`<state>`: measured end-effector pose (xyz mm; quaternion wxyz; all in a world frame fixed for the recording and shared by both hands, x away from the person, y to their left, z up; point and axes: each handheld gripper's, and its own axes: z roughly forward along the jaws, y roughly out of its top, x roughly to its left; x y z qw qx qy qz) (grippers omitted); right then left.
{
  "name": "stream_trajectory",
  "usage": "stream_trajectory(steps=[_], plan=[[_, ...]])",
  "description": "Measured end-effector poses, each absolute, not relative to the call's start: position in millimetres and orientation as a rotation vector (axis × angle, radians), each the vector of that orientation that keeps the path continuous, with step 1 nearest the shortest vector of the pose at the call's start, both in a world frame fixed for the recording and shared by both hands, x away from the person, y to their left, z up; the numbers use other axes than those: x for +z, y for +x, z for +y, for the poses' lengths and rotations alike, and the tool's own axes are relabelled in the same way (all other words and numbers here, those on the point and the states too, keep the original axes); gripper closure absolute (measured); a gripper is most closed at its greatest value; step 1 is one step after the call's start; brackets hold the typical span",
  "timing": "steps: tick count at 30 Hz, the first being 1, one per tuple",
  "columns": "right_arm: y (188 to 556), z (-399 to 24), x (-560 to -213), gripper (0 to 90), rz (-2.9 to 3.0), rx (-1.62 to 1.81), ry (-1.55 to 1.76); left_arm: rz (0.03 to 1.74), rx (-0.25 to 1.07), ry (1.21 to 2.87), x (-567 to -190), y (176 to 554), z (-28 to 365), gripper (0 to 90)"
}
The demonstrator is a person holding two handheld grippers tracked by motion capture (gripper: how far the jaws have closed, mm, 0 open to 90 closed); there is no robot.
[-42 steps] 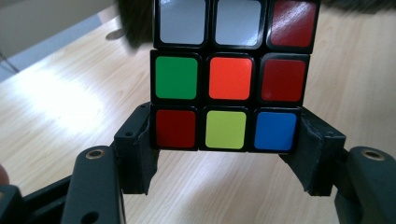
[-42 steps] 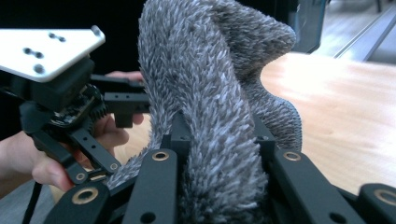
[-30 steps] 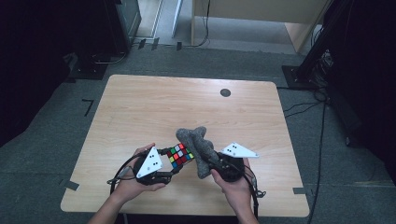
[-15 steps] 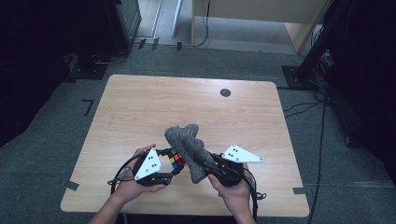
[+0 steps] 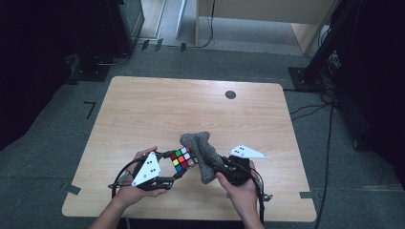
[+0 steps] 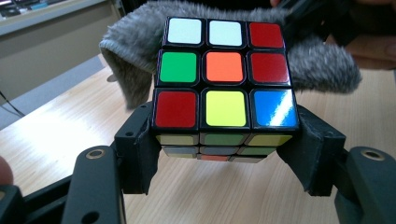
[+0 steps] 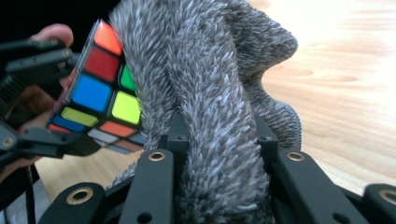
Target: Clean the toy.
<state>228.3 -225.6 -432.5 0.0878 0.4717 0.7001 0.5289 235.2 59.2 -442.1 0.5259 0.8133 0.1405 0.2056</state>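
A scrambled Rubik's cube (image 5: 183, 159) (image 6: 224, 74) is raised above the near part of the wooden table, with my left gripper (image 5: 177, 166) (image 6: 224, 149) shut on its two sides. A grey fuzzy cloth (image 5: 203, 152) (image 7: 205, 93) is bunched between the jaws of my right gripper (image 5: 212, 168) (image 7: 217, 135), which is shut on it. The cloth presses against the cube's right and far faces. In the left gripper view the cloth (image 6: 135, 51) drapes behind the cube. In the right gripper view the cube (image 7: 100, 93) shows to the left of the cloth.
The wooden table (image 5: 157, 109) has a small black round mark (image 5: 230, 94) near its far edge. A hand holds each gripper at the near edge. Grey carpet, cables and dark stands surround the table.
The right gripper has drawn the cloth down and to the right, from over the cube's far side to along its right face. The left gripper and the cube stayed still.
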Motion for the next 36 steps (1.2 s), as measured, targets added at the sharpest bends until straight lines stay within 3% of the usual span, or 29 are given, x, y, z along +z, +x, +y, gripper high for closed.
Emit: stream_trajectory(steps=[7,16,22,28,32,36], plan=[[218,-219,-419,69.5,2.061,1.678,1.298,0.318,0.508,1.956,-442,232,55,34.6],[230,-221,-439,69.4,2.123,1.573,1.405,0.339,0.485,1.934,-439,236,62,34.6],[214,-214,-417,68.9,2.042,1.584,1.242,0.432,0.645,2.094,-448,240,49,34.6],[194,-173,-411,67.4,2.141,1.402,1.0,0.426,0.758,2.192,-447,230,28,34.6],[188,-157,-418,67.5,2.13,1.253,0.941,0.392,0.712,2.181,-444,226,26,34.8],[195,-172,-417,67.5,2.039,1.203,1.037,0.402,0.698,2.17,-442,228,32,34.8]])
